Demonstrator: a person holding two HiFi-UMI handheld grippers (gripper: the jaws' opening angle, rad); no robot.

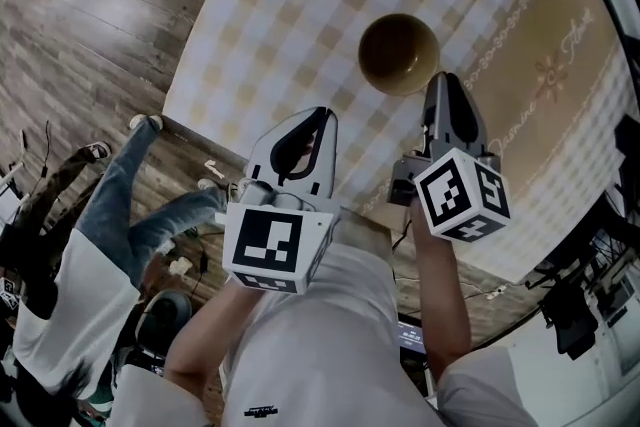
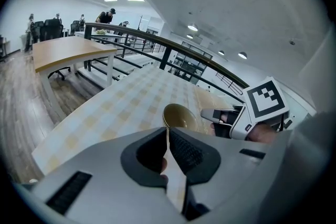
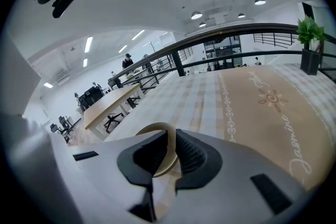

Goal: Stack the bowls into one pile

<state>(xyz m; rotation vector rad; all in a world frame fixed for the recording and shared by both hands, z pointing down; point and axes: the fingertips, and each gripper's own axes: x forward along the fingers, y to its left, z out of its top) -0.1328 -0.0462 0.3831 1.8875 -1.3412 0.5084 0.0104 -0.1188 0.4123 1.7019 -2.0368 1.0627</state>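
Observation:
A brown bowl (image 1: 398,53) stands alone on the checked tablecloth (image 1: 300,5). In the left gripper view the bowl (image 2: 178,117) shows layered rim lines on its left side. My left gripper (image 1: 322,117) is shut and empty, held over the table's near edge, short and left of the bowl. My right gripper (image 1: 440,79) is also shut, its tips just beside the bowl's near right rim. I cannot tell whether they touch it. Past the right gripper's (image 3: 170,135) closed jaws the bowl (image 3: 152,129) sits directly ahead. The left gripper (image 2: 167,132) points at the bowl.
A person in jeans and a white top (image 1: 90,255) is by the table's left edge on the wood floor. The tablecloth's beige band with script (image 1: 560,65) runs to the right. A potted plant (image 3: 310,39) and a railing (image 3: 220,34) lie beyond the table.

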